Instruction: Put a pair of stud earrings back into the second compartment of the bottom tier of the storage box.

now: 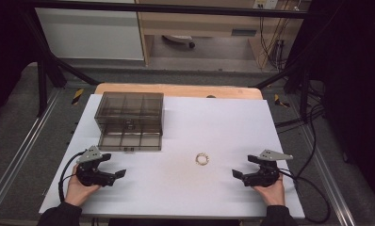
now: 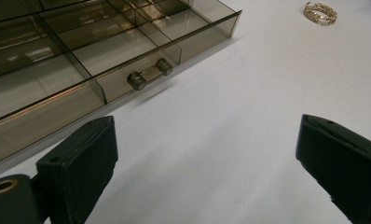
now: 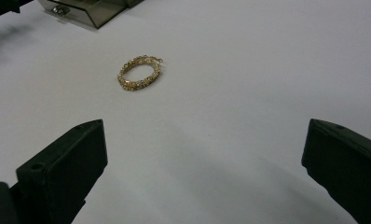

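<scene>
I hold the left gripper (image 1: 121, 173) and right gripper (image 1: 236, 174) wide open and empty at the frame's lower corners. The gold bracelet (image 1: 202, 159) lies on the counter (image 1: 232, 127) between them, probably bound for the organizer box (image 1: 129, 121) at upper left, whose drawer (image 2: 58, 70) is already out.

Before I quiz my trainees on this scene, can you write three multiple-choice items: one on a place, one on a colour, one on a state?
1. Where does the bracelet lie?
A. In the drawer
B. On the white table between the grippers
C. On top of the box

2. What colour is the bracelet?
A. Gold
B. Red
C. Blue

3. How is the drawer of the smoky box?
A. Pulled out
B. Pushed shut
C. Lying apart from the box

Key: 1 B, it rests on the table apart from both; 2 A, it shines gold in the right gripper view; 3 A, its compartments lie open in front of the box.
</scene>
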Available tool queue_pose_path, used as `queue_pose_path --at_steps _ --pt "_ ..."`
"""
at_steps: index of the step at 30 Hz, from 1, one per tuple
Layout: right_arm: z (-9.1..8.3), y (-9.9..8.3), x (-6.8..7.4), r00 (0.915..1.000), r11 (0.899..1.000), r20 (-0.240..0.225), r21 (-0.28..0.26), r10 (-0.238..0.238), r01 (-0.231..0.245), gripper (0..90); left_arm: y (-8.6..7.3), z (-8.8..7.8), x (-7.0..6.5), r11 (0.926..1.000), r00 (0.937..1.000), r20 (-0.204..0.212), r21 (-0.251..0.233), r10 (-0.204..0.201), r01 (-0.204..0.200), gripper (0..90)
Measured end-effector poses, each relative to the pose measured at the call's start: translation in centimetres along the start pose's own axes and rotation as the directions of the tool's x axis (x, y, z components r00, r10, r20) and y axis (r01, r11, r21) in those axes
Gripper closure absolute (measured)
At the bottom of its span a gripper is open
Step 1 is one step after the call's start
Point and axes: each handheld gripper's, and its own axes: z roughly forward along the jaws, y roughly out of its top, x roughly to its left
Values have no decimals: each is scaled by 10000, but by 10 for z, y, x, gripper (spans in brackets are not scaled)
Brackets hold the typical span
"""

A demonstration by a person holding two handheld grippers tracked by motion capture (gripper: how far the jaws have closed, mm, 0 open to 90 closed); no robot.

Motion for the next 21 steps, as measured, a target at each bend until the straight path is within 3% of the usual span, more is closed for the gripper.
queue_pose_path --at_steps 21 --pt "-2 0 0 10000 10000 -44 83 -37 37 8 11 11 -11 9993 9995 77 201 304 -306 53"
